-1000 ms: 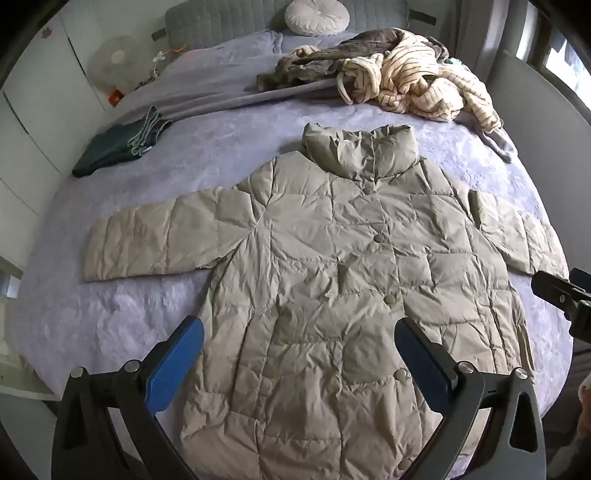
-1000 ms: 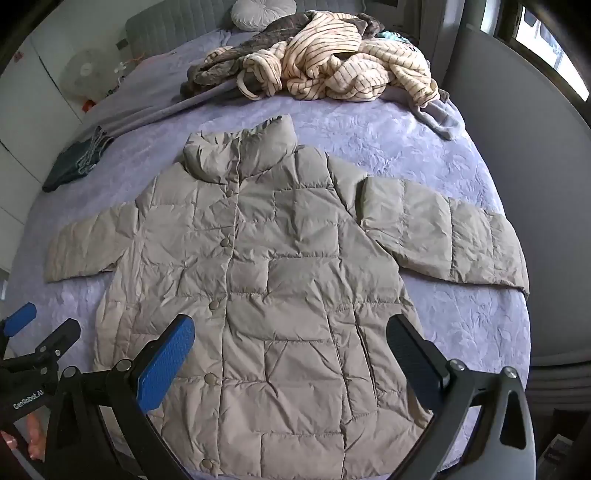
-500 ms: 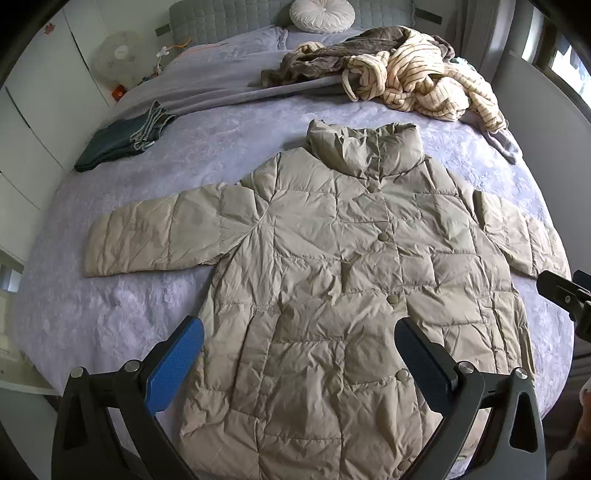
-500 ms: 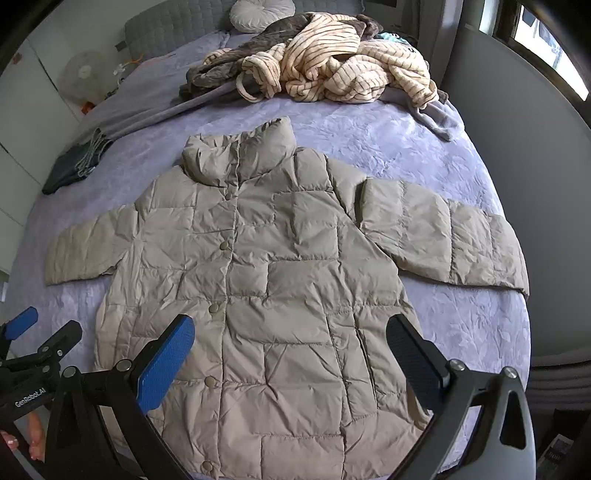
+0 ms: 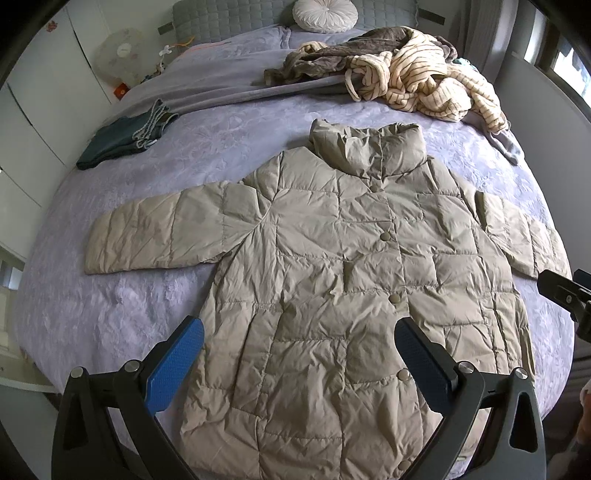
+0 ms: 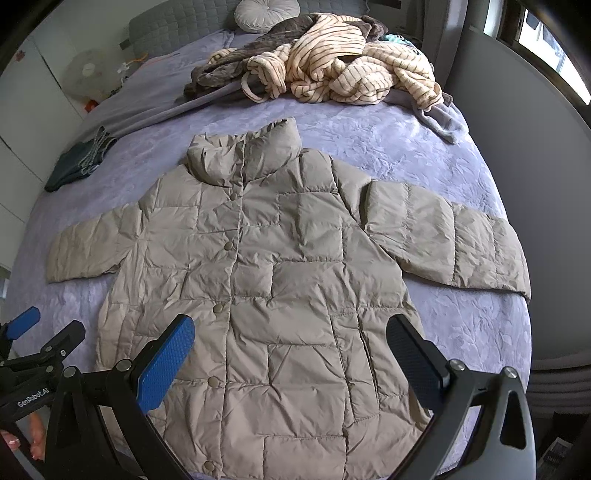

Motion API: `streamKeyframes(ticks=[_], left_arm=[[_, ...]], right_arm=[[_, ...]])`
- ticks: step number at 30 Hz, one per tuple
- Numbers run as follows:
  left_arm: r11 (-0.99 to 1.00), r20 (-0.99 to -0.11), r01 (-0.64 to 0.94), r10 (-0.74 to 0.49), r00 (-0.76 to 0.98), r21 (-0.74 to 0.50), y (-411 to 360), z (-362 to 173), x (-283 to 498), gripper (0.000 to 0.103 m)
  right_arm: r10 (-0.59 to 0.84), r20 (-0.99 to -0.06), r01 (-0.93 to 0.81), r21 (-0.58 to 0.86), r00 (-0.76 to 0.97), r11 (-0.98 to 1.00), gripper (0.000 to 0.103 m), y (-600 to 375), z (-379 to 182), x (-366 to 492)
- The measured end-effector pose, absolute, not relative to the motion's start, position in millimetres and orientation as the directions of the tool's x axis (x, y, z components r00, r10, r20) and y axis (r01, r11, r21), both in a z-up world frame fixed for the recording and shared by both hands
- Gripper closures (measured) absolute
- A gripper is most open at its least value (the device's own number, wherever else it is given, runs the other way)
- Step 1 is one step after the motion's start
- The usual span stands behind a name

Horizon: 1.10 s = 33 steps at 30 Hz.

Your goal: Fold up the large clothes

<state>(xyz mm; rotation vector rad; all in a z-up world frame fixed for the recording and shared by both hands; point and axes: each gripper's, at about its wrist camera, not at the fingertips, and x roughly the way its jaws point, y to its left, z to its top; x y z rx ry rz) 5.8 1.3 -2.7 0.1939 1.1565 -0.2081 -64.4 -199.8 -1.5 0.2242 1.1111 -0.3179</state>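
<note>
With your left gripper [image 5: 299,354] and right gripper [image 6: 291,350] both wide and empty above the puffer coat [image 5: 351,295], expect slippery padding to escape shallow pinches.

Home bedroom: a bed [image 5: 155,310] with lavender cover spans ahead of the jaws, a padded headboard [image 5: 229,16], round cushion [image 5: 325,14] and loose clothes pile [image 5: 406,85] beyond.

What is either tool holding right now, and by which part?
Nothing. The left tool and right tool are both open above the beige puffer coat, which lies spread flat on the bed.
</note>
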Motion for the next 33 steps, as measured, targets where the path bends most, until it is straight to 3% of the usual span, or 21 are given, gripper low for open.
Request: streamKeyframes(ticks=[33], left_arm=[[0.964,-0.92,0.261,-0.061,0.388,0.046,0.1,-2.3,5.1,0.0]], right_arm=[[-0.134,-0.902,0.351,0.02,0.411,0.936,0.0,-192.7,0.9,-60.7]])
